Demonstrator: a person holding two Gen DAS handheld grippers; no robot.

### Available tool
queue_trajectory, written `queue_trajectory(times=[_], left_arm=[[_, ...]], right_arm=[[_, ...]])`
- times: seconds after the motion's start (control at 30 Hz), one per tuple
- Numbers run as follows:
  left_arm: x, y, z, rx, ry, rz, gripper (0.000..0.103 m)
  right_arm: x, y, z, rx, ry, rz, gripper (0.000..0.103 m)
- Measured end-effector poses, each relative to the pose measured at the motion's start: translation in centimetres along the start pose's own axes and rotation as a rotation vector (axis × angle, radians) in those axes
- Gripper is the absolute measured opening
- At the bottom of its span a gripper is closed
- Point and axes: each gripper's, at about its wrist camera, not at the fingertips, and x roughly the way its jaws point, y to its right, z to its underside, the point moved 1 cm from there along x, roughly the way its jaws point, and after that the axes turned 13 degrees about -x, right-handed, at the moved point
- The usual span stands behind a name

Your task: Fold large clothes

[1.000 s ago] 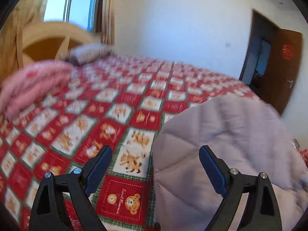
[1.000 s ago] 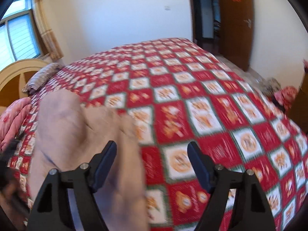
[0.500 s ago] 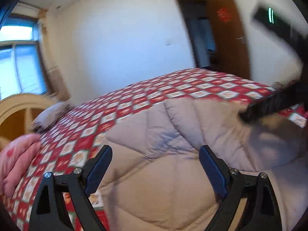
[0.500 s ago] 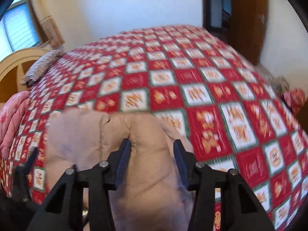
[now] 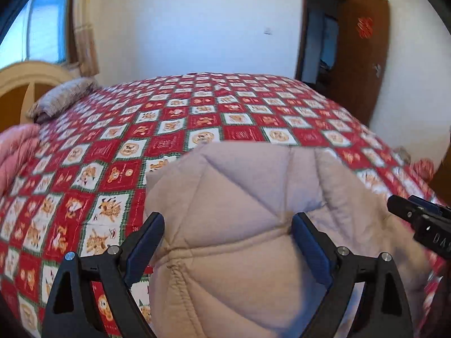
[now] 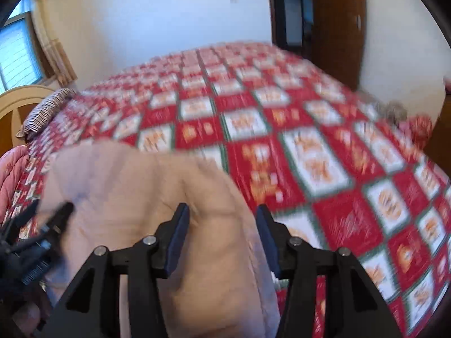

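- Since the frame a second before, the beige quilted coat [image 5: 248, 248] had gone from a blurred, half-raised heap to a puffy mound on the near part of the bed, and the right gripper [image 6: 222, 225] had narrowed from a wide spread over the bedspread to a middling gap over the coat.
- Largest in view was the bed, covered by a red-and-white checked bedspread [image 5: 214, 118] with small animal prints, running back to a white wall.
- Behind it stood a brown wooden door [image 5: 363, 56], open beside a dark doorway, and at the left a window [image 5: 45, 25] with a curtain.
- A pink quilt [image 5: 17, 155] lay bunched at the bed's left edge, near a striped pillow [image 5: 62, 101] against the curved headboard.
- Over the coat hung the left gripper [image 5: 227, 236], jaws spread wide on either side of a quilted bulge, the pads not clearly pressing it.
- In the right wrist view the right gripper's jaws were opening, a ridge of the coat between them; the picture was blurred, and no firm pinch showed.
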Motion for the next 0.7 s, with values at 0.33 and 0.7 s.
queue_trajectory(times=[0.33,0.7], left_arm=[[3.7,-1.0,1.6,-0.086,-0.030,-0.032,0.102],[5.3,-1.3,3.3,-0.084,-0.013,-0.036,0.102]], right_arm=[[6.8,-1.7,1.1,-0.048,-0.108,-0.061,0.064],[7.9,-2.1,3.4,-0.037,-0.057,-0.051,0.067]])
